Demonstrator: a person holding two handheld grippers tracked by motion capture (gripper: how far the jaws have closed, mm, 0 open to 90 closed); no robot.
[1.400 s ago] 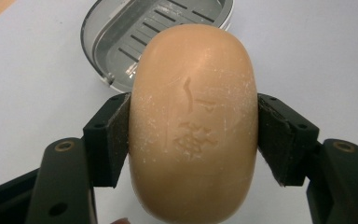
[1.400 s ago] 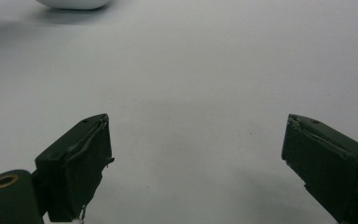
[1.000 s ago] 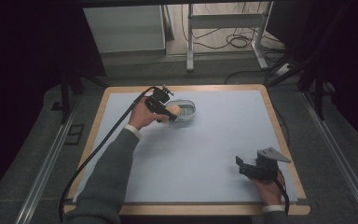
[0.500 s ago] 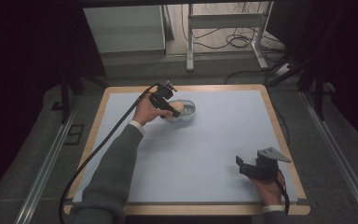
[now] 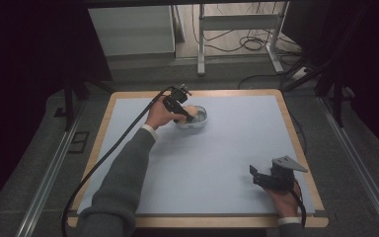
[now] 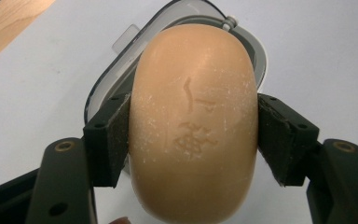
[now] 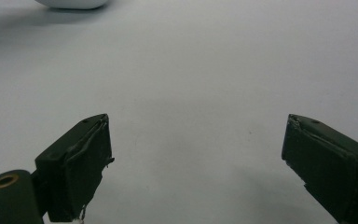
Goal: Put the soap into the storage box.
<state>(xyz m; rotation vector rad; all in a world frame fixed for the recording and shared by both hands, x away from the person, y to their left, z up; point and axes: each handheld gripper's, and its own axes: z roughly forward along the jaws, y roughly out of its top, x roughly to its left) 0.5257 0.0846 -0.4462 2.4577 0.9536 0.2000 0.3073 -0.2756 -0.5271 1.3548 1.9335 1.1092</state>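
Soap [image 6: 193, 121], a peach-coloured oval bar with a stamped mark on its face, sits clamped between the pads of the left gripper [image 6: 193, 140]; we find both jaws pressed flat on its two sides and no sign of slip. Directly beneath the bar lies a white soap dish [image 6: 249, 51], whose rim and dark inner edge show above and to the left of it. In the high view we note the left gripper [image 5: 190, 117] over the dish [image 5: 201, 121] at the far middle of the pale blue mat [image 5: 217, 158]. Against the picture of a second ago, the left hand has carried the bar slightly across and down, so it now hangs squarely above the dish rather than toward its near side. We judge placement to be imminent: lowering and release remain. The right gripper [image 7: 196, 158] rests idle near the mat's right front corner, jaws wide apart with nothing between them, unchanged in position.
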